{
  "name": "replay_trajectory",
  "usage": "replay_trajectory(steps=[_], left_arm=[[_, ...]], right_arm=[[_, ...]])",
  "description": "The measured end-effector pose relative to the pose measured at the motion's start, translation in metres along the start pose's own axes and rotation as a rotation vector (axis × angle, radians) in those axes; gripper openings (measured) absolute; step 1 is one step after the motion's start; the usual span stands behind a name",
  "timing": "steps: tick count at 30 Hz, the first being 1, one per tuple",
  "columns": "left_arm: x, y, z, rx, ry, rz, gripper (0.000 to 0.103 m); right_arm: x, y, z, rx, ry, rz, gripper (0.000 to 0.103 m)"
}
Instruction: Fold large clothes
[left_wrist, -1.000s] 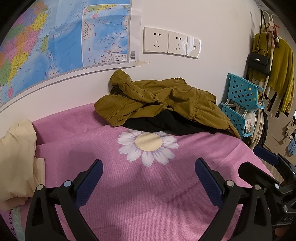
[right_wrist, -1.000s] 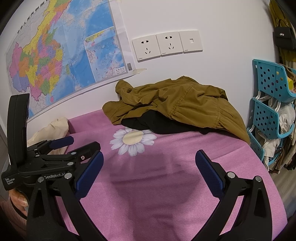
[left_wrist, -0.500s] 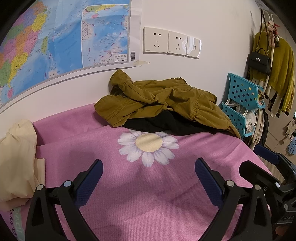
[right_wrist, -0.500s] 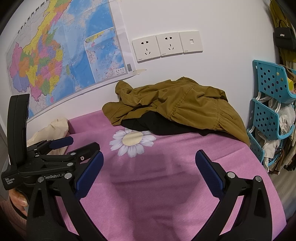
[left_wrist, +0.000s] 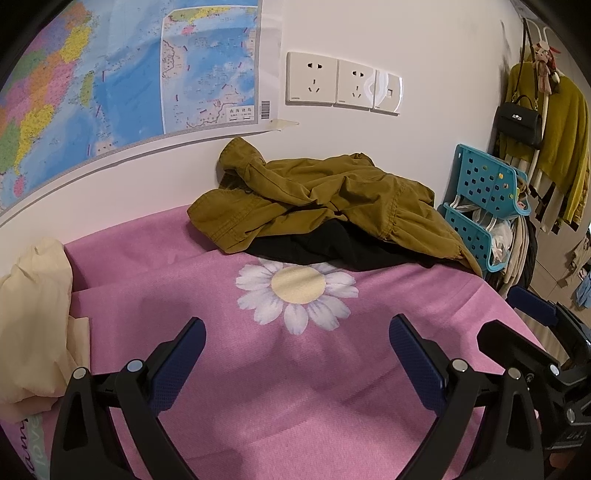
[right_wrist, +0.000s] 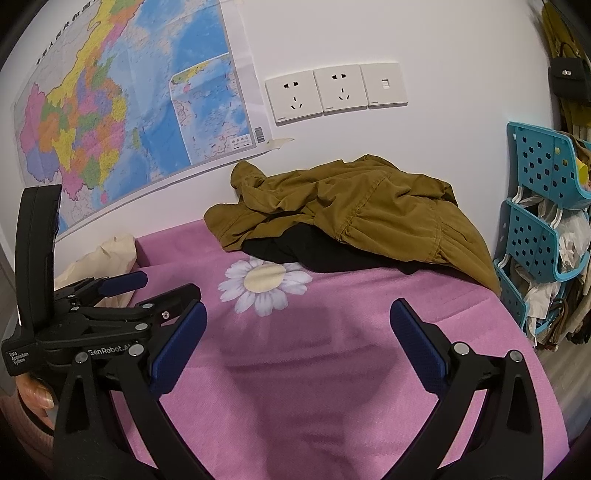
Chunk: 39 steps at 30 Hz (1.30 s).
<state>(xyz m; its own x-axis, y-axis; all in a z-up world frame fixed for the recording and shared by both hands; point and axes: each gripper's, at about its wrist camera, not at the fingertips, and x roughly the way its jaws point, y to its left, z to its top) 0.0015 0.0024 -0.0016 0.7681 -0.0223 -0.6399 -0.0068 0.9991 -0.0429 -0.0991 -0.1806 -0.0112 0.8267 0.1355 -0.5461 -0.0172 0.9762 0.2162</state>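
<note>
A crumpled olive-brown jacket (left_wrist: 325, 199) lies heaped at the far edge of the pink bedspread (left_wrist: 295, 387), pushed up against the white wall (left_wrist: 443, 44). Beneath it, partly covered, sits a black garment (left_wrist: 325, 247) whose front edge shows just behind the white daisy print (left_wrist: 297, 290) on the spread. From the right wrist view the same jacket (right_wrist: 354, 210) drapes over the black garment (right_wrist: 314, 254), with its right side trailing down toward the bed's far right corner.

The left gripper (left_wrist: 295, 347) hovers above the bedspread with its blue-padded fingers (left_wrist: 177, 365) spread wide, holding nothing and well short of the jacket. The right gripper (right_wrist: 295, 332) is likewise splayed apart over the pink fabric, empty, its shadow falling on the cloth between the fingers. In the right wrist view the left gripper (right_wrist: 155, 291) appears at the left, side on, and a person's fingertips (right_wrist: 37, 398) show at the handle below it (only a nail and a bit of finger are visible).

A cream-coloured cloth (left_wrist: 33, 314) is bunched at the left end of the bed. On the wall hang a coloured map (right_wrist: 122, 122) and a row of white sockets with a switch (right_wrist: 336, 90). To the right of the bed stands a teal perforated rack (right_wrist: 543, 229) stuffed with bags, and farther right in the left wrist view a black handbag (left_wrist: 519, 120) and a mustard sweater (left_wrist: 565, 125) hang from hooks.
</note>
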Motion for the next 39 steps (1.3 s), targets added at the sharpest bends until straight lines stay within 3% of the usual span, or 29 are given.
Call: replay_trajectory(steps=[10,16,25,28,34,35,37,38,39], left_arm=[[0.008,0.005,0.002,-0.007,0.02,0.004,0.096],[0.022,0.017,0.008,-0.026,0.052,0.016,0.096],[0.063,0.049,0.025,-0.071,0.1,0.085,0.096],[0.073,0.057,0.029,-0.087,0.109,0.107,0.096],[0.089,0.068,0.034,-0.123,0.115,0.138,0.096],[0.092,0.07,0.034,-0.125,0.121,0.141,0.096],[0.098,0.073,0.034,-0.129,0.129,0.147,0.096],[0.102,0.075,0.034,-0.132,0.138,0.15,0.096],[0.103,0.077,0.034,-0.132,0.141,0.152,0.096]], right_arm=[[0.008,-0.003,0.005,-0.007,0.009,-0.005,0.098],[0.024,-0.004,0.022,-0.086,0.017,-0.021,0.098],[0.104,-0.013,0.092,-0.282,0.057,-0.125,0.097],[0.133,-0.005,0.102,-0.348,0.102,-0.117,0.097],[0.204,0.04,0.093,-0.624,0.175,-0.099,0.096],[0.211,0.044,0.092,-0.643,0.177,-0.1,0.093],[0.224,0.046,0.093,-0.661,0.186,-0.114,0.075],[0.228,0.044,0.097,-0.665,0.188,-0.116,0.053],[0.226,0.04,0.102,-0.655,0.187,-0.092,0.039]])
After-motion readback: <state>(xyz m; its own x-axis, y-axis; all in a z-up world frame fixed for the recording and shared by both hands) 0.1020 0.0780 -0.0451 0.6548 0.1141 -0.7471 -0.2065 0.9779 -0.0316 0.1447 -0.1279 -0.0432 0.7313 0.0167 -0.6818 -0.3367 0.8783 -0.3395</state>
